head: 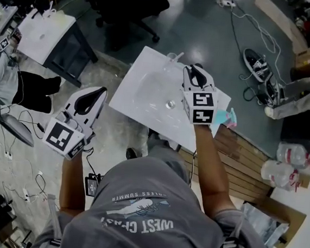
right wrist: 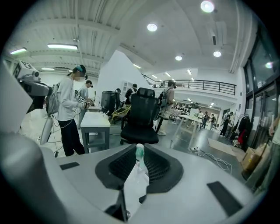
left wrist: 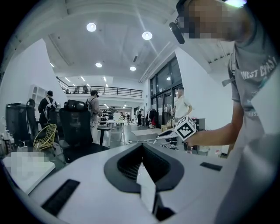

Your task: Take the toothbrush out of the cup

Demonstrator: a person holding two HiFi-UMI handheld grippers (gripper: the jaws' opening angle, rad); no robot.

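We hold the right claw (head: 195, 70) above the far part of the white worktop (head: 140, 103). Its jaws pinch the toothbrush (right wrist: 139, 153) by the shaft. We judge the raised pose is meant to carry the brush clear of what we take for the cup (head: 231, 117), a teal shape at the worktop's right edge. It is half hidden behind the claw's marker cube, so we cannot be sure of it.

The brush sits right in the claw's bite, between the two ribbed pads, with its teal end poking just past the tips. It is above the worktop and apart from that teal shape.

The left claw (head: 95, 94) hangs beside the worktop's left edge, pressed together and empty. We judge it is held aside because one claw is enough for this pull.
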